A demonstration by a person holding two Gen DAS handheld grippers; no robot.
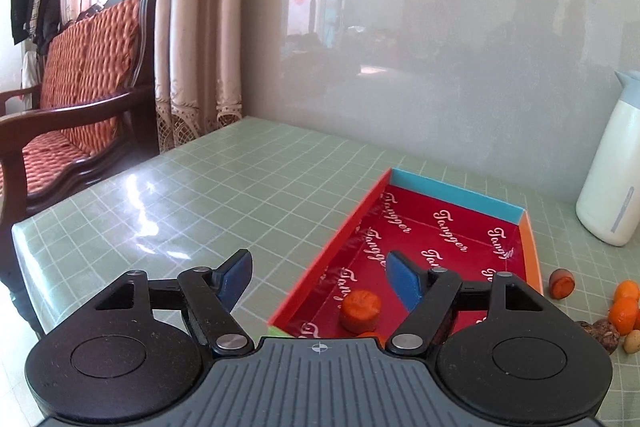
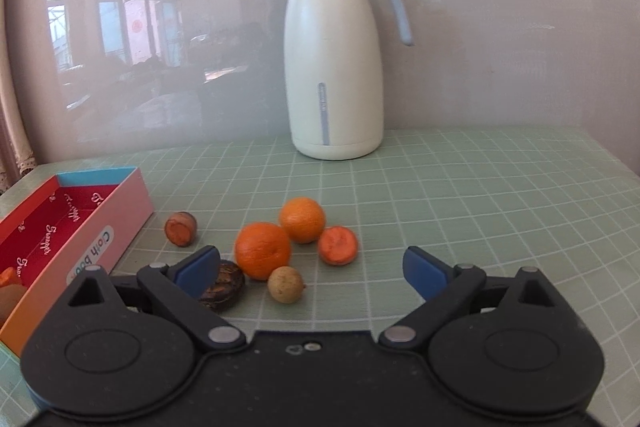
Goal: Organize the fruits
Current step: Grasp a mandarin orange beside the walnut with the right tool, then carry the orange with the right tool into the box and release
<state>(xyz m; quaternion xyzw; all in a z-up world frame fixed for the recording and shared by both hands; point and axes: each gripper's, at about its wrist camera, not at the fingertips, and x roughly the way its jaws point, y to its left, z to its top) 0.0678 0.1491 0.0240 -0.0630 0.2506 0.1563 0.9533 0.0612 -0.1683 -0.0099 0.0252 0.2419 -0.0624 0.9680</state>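
Observation:
In the left wrist view my left gripper (image 1: pixel 320 277) stands open over the near end of a shallow box (image 1: pixel 452 194) with a red printed floor. An orange cut fruit piece (image 1: pixel 360 311) lies on that floor, below and between the blue pads, untouched. In the right wrist view my right gripper (image 2: pixel 312 267) is wide open above a cluster on the green checked table: two oranges (image 2: pixel 262 255) (image 2: pixel 302 219), a cut orange-fleshed piece (image 2: pixel 338 245), a small tan round fruit (image 2: pixel 285 284) and a dark brown fruit (image 2: pixel 224 285) beside the left finger. Another cut piece (image 2: pixel 181 229) lies near the box (image 2: pixel 100 227).
A tall white jug with a grey lid (image 2: pixel 334 67) stands at the back against the glossy wall. A wooden chair with a red cushion (image 1: pixel 72 107) and curtains are off the table's left edge. The same fruit cluster (image 1: pixel 623 315) lies right of the box.

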